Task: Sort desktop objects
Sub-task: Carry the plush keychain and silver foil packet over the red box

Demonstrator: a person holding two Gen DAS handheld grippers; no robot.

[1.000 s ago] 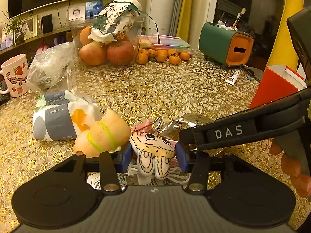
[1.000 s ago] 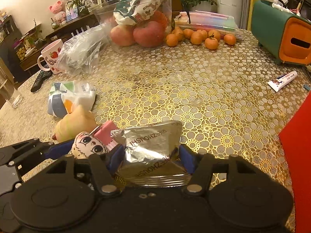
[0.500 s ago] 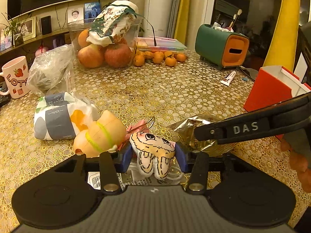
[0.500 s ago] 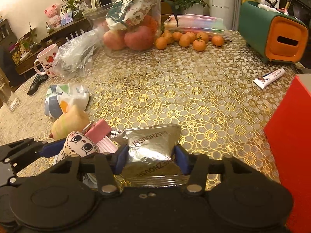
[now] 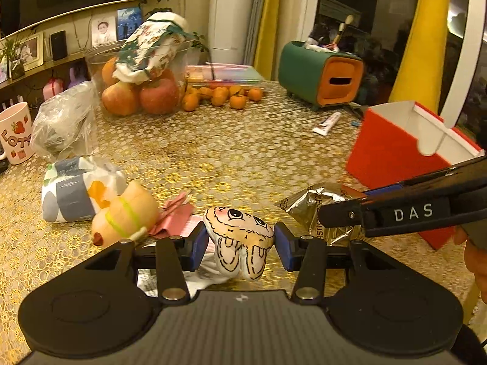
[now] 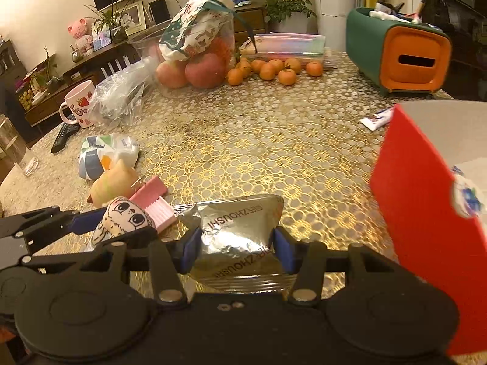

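Observation:
My left gripper point(image 5: 241, 245) is shut on a small plush doll point(image 5: 240, 237) with a drawn face and holds it above the table; the doll also shows in the right wrist view point(image 6: 121, 217). My right gripper point(image 6: 236, 249) is shut on a silver foil packet point(image 6: 240, 234), lifted off the table; the packet shows in the left wrist view point(image 5: 316, 210). A red open box point(image 5: 398, 155) with a white inside stands at the right, close to the packet, and shows in the right wrist view point(image 6: 426, 213).
On the gold-patterned table point(image 5: 231, 152) lie a peach squishy toy point(image 5: 124, 216), a pink comb point(image 6: 153, 200), a tissue pack point(image 5: 73, 194), a plastic bag point(image 5: 64, 124), a mug point(image 5: 15, 133), a toothpaste tube point(image 5: 327, 123), a fruit bowl point(image 5: 143, 85), tangerines point(image 5: 222, 97) and a green-orange holder point(image 5: 322, 76).
Both grippers have risen and moved right with their loads. The red box is now nearer and larger in both views.

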